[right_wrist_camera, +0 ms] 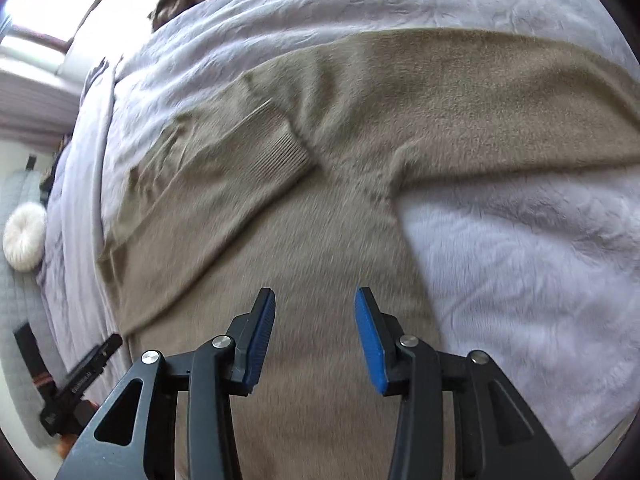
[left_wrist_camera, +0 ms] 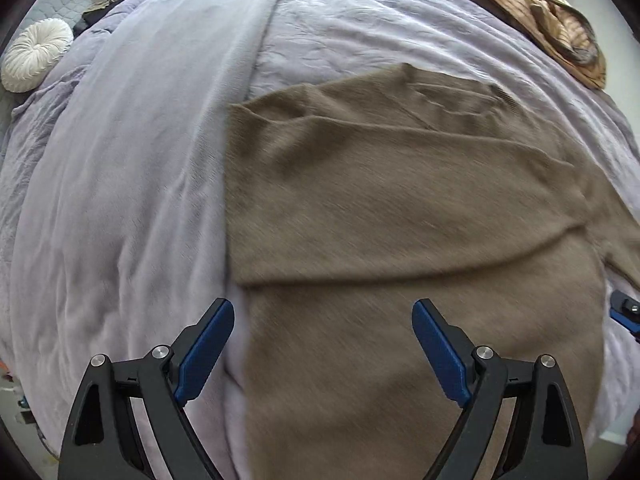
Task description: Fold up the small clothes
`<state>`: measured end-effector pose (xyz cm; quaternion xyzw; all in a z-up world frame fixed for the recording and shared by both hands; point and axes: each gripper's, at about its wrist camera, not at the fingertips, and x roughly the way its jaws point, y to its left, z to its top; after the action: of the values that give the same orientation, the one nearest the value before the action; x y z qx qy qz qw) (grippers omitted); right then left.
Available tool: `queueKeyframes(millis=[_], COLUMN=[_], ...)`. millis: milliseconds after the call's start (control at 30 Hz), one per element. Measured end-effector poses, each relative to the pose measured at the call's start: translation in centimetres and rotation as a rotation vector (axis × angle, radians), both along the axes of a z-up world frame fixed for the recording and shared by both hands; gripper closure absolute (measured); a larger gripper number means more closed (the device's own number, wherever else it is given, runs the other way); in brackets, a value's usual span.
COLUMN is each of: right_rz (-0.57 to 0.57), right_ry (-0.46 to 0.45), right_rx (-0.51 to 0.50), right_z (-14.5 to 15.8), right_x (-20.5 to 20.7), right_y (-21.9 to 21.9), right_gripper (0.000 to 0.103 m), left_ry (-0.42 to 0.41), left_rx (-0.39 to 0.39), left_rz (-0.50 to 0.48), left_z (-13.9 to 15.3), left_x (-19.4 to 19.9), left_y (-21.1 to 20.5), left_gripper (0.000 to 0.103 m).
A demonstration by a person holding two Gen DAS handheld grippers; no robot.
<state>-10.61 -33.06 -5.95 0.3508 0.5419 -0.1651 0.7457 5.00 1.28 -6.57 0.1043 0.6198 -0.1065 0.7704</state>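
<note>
Two black grippers with blue pads hung over one brown knitted sweater (left_wrist_camera: pixel 400 208): the left gripper (left_wrist_camera: pixel 323 312) gaped wide, the right gripper (right_wrist_camera: pixel 315 300) stood half apart, both empty. The sweater lay flat on the lilac bedcover (left_wrist_camera: pixel 120 200), one sleeve folded across, with bare cover along its edges. Farther off sat one round white cushion (left_wrist_camera: pixel 36 54).

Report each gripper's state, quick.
Left gripper: open, empty, above the brown sweater.
Right gripper: open, empty, above the sweater.

Lavender-covered bed (left_wrist_camera: pixel 120 200), bright window (right_wrist_camera: pixel 52 4) beyond
</note>
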Motion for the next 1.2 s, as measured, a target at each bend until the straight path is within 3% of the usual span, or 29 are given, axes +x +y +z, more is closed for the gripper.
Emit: queueKeyframes(millis=[233,367,567,1200], right_rz=[0.161,0.202,0.231,0.187], right_ry=[0.033,0.032,0.04,0.035], right_rx=[-0.114,-0.123,-0.101,-0.02], right_z=[2.3,3.2,3.1,1.4], right_x=[0.0,-0.4,-1.0,-4.4], right_y=[4.0,5.3,6.0,0.0], right_gripper=[0.058,0.052,0.052,0.052], left_ry=[0.041,0.048,0.066,0.141], left_rx=[0.0,-0.011,-0.003,0.029], left_rz=[-0.03,-0.045,-0.074,-0.13], left_z=[1.9,3.1,3.7,2.4], left_x=[-3.4,-5.3,-6.7,-9.8], left_y=[-2.0,-3.0,-4.6,-13.8], left_gripper=[0.012,0.012,0.012,0.012])
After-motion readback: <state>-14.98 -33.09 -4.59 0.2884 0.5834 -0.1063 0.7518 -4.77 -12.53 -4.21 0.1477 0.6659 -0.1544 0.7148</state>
